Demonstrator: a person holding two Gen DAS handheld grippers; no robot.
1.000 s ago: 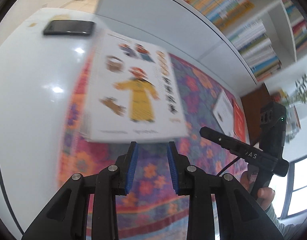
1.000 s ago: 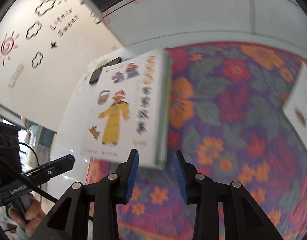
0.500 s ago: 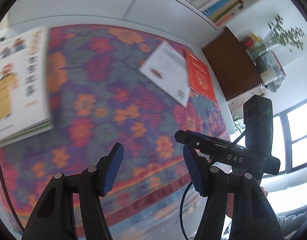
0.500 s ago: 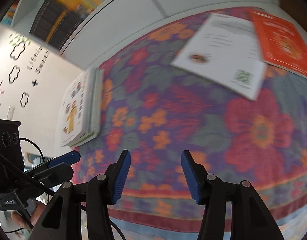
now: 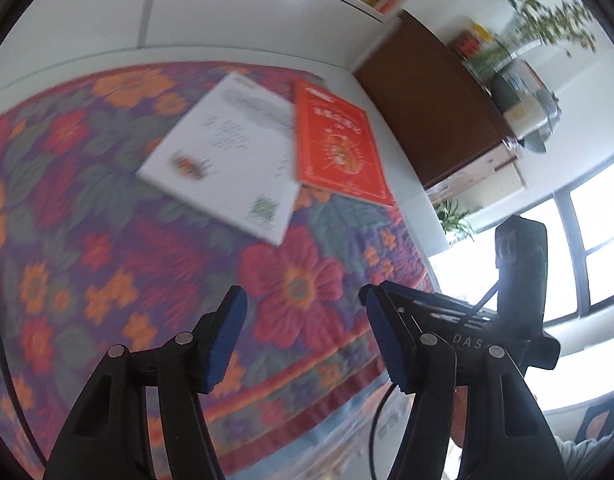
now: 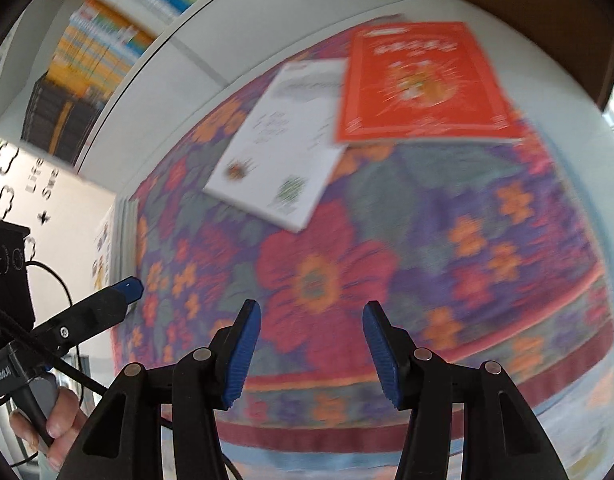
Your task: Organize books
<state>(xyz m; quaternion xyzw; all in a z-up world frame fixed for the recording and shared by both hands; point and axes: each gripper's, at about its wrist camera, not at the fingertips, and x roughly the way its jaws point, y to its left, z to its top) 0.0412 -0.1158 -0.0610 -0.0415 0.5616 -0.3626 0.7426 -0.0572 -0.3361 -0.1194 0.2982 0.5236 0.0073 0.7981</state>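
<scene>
Both tongs stand open with nothing between the blue pads: left tongs at bottom centre of the left view, right tongs at bottom centre of the right view. Each hangs over the floral cloth that covers the bench, near its front hem.

White book lies flat on the cloth, centre-upper in both views, cover up, turned at an angle. Red book lies just to its right; its near left corner overlaps the white book's right edge. Both are blurred; print unreadable. Nothing stands between either tongs and the two books, only bare cloth.

Surroundings, left view: white panel along the top, a row of shelved books at top centre, brown cabinet at upper right with a plant and blurred items on it, bright window at right. Right tongs cross the lower right of this view, a cable trailing from them.

Right view only: a stack of books at the left edge of the cloth, well apart from the white and red books; a shelf of book spines at upper left; wall decals at far left; left tongs with a hand on the grip at lower left.
</scene>
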